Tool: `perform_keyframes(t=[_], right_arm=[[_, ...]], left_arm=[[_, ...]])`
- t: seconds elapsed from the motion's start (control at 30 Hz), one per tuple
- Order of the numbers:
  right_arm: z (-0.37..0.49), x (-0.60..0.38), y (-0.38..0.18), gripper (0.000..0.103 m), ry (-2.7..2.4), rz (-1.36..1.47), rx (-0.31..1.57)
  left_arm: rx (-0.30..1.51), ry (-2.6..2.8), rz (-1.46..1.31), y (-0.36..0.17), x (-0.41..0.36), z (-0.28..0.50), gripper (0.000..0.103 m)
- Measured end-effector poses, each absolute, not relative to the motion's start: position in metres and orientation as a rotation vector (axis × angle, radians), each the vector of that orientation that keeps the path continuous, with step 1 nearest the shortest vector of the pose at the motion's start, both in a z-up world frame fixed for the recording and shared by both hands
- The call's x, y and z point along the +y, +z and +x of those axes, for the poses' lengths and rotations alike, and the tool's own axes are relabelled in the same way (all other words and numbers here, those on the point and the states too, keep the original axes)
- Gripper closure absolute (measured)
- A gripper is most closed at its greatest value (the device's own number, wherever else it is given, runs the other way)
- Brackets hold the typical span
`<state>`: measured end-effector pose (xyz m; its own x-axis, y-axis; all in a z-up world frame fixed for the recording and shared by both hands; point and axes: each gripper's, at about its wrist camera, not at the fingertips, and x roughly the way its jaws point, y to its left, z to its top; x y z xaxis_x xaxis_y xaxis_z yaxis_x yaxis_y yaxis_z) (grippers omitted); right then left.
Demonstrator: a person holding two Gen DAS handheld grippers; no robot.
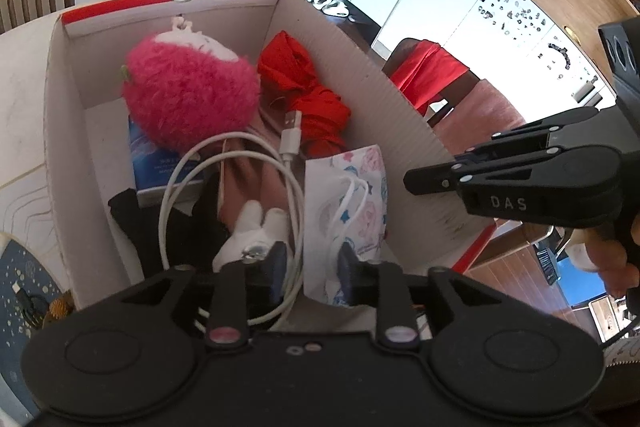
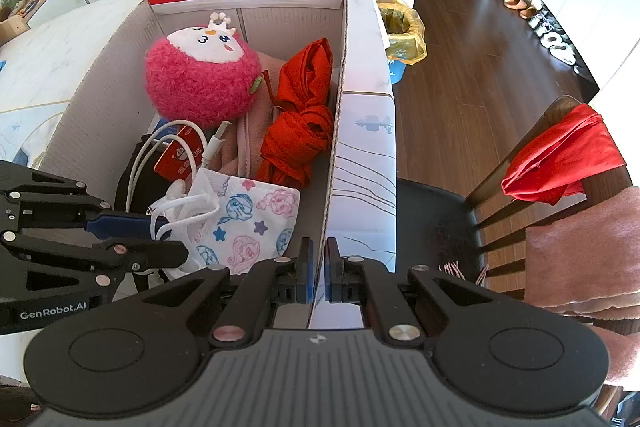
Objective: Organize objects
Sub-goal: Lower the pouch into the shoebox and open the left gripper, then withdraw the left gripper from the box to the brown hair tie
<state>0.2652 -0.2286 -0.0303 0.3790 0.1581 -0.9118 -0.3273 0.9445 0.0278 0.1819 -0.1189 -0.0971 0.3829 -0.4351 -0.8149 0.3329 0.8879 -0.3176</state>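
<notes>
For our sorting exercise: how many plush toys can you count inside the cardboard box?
2: a pink plush toy at the far end of the box, and a small white plush toy near the cable. Others may be buried.

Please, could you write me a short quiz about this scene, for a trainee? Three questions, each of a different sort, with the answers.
1. True or false: the pink plush toy lies inside the cardboard box.
2. Choose one: the right tongs are shut on A) the box wall, B) the red cloth, C) the printed mask.
3. Fill in: the left tongs, above the white cable, are ____ (open or shut).
Key: 1 true; 2 A; 3 open.
</notes>
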Motion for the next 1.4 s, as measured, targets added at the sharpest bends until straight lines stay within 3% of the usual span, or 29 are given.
perform_keyframes(t=[0.1, 0.23, 0.43, 0.73, 1.07, 1.4], right_arm=[[0.265, -0.228, -0.03, 0.098, 0.312, -0.166, 1.142], [0.265, -0.229, -0.03, 0.098, 0.312, -0.166, 1.142], [0.265, -0.229, -0.03, 0.098, 0.312, -0.167, 1.142], [0.265, -0.229, -0.03, 0.098, 0.312, -0.168, 1.142], [0.264, -0.229, -0.03, 0.098, 0.309, -0.17, 1.142], [0.261, -0.232, -0.029, 0.098, 0.3, -0.184, 1.138]], left_arm=[[1.072, -0.495, -0.117, -0.096, -0.118, 0.179, 0.072], [1.061, -0.5, -0.128, -0.092, -0.117, 0.174, 0.054], [1.033, -0.491, -0.156, -0.08, -0.111, 0.165, 0.049], [0.947, -0.442, -0.179, -0.052, -0.096, 0.153, 0.022], [0.858, -0.324, -0.183, -0.034, -0.066, 0.139, 0.004], [0.821, -0.054, -0.163, -0.035, -0.012, 0.127, 0.002]])
